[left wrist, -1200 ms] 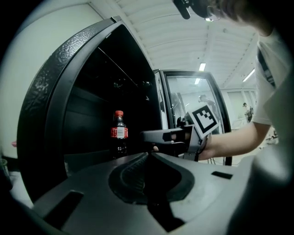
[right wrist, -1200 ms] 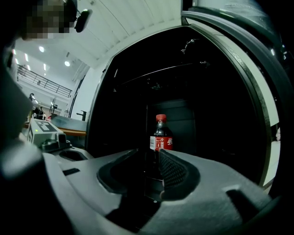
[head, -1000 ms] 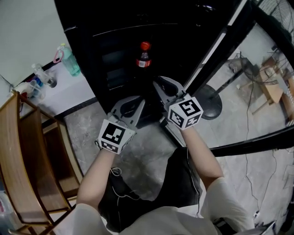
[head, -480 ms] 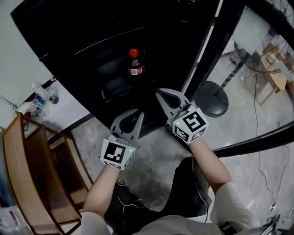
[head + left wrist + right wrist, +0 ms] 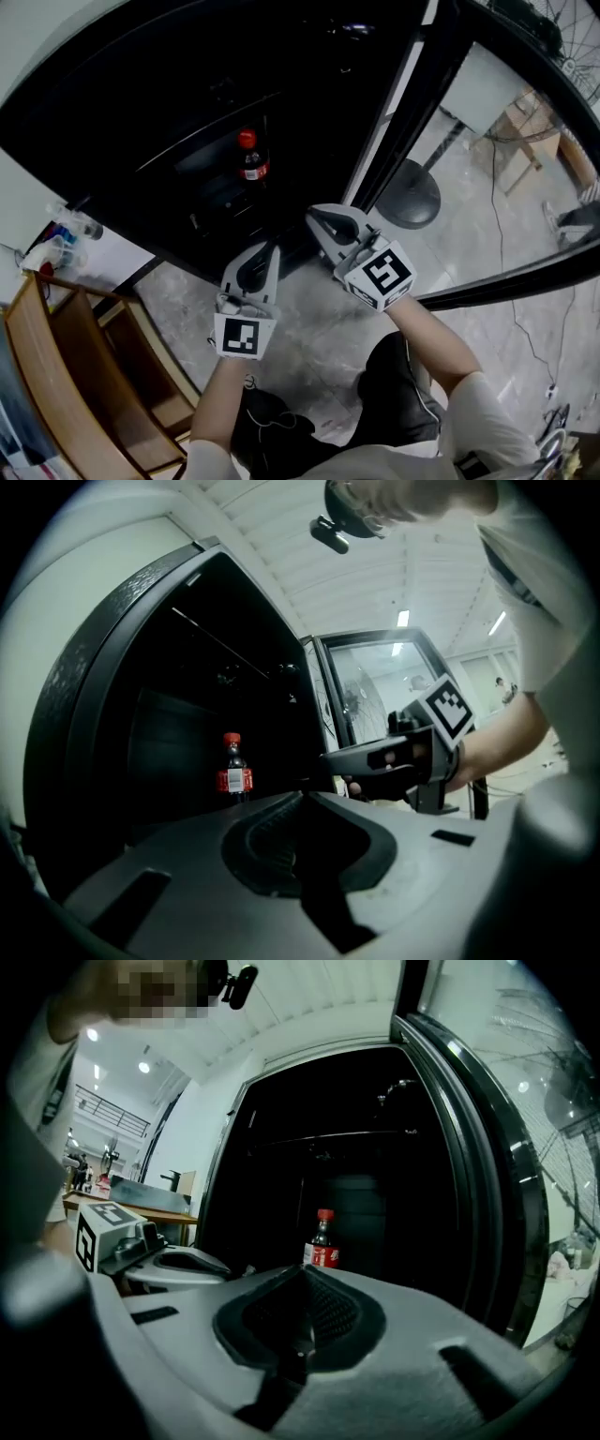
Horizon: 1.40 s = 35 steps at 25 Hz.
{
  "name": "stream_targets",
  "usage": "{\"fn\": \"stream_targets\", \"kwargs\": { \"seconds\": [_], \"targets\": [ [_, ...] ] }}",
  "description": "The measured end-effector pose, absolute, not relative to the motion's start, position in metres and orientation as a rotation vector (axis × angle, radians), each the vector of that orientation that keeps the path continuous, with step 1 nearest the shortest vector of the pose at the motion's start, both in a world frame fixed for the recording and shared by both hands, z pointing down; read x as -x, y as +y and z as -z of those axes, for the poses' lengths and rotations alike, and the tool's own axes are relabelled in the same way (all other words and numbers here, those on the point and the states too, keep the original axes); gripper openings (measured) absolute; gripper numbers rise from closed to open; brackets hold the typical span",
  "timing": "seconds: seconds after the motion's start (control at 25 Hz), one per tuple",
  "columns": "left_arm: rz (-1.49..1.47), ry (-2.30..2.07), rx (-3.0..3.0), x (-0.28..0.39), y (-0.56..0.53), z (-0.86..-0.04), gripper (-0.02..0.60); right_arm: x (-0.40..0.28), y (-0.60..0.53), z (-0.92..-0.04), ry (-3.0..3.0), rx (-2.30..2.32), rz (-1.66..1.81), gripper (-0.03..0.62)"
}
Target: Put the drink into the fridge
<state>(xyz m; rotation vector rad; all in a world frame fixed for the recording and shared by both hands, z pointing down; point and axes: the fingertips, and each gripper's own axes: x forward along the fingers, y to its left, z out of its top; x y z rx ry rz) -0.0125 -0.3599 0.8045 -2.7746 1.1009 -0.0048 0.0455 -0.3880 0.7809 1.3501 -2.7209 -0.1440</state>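
A dark drink bottle (image 5: 250, 161) with a red cap and red label stands upright on a shelf inside the black fridge (image 5: 169, 122); it also shows in the left gripper view as the bottle (image 5: 232, 770) and in the right gripper view as the bottle (image 5: 322, 1241). My left gripper (image 5: 274, 249) and right gripper (image 5: 312, 214) are both shut and hold nothing. They sit side by side outside the fridge, below the bottle and well apart from it. The right gripper (image 5: 330, 757) appears in the left gripper view, the left gripper (image 5: 216, 1266) in the right gripper view.
The fridge door (image 5: 412, 103) stands open on the right, with a round stand base (image 5: 409, 194) on the floor behind it. A wooden shelf unit (image 5: 84, 375) is at lower left. Bottles (image 5: 66, 234) rest on a white counter at left. The floor is grey stone.
The right gripper has closed. Both grippers drew back a little from the fridge, and the head view swung so the bottle sits further left and higher.
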Motion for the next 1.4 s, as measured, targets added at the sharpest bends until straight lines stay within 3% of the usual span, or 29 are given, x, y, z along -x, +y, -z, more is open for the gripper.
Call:
{"fn": "stream_targets", "kwargs": {
  "seconds": [0.36,1.0,1.4],
  "targets": [
    [0.194,1.086,2.71,0.017,-0.32,-0.696,0.015,-0.043,-0.357,-0.694,-2.708,-1.339,-0.086,-0.005],
    [0.16,1.411,2.98,-0.002,-0.186,-0.443,0.015,-0.09,-0.224,-0.423,-2.654,-1.237,-0.283,-0.003],
    [0.184,1.525,2.878,0.002,-0.088,-0.321,0.015,-0.112,-0.144,-0.319,-2.709,-1.161,-0.203,-0.003]
  ]
}}
